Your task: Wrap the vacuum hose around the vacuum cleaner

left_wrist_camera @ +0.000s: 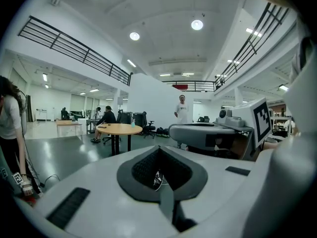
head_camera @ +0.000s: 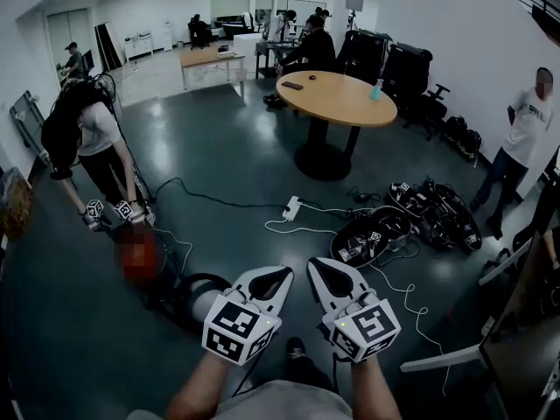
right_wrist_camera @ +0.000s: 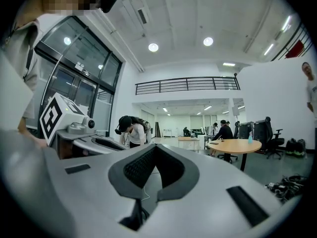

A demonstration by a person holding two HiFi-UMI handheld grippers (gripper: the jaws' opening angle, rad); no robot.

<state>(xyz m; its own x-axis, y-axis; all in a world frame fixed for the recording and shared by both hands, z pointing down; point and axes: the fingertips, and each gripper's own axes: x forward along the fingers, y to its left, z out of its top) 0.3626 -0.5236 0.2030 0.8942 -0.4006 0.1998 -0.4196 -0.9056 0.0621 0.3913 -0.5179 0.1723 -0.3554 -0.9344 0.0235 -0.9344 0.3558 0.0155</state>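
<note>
Left gripper, jaws together, nothing between them.
A round table stands beyond on the glossy floor.

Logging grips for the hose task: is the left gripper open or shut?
Shut. In its own view the left gripper has its jaws closed together, with nothing held between them.

Left gripper and right gripper, bottom of frame, are sporting white shells plus black-and-white square-patterned cubes. Floor is looking dark grey-green, round table up top is showing tan, power strip mid-frame white.
</note>
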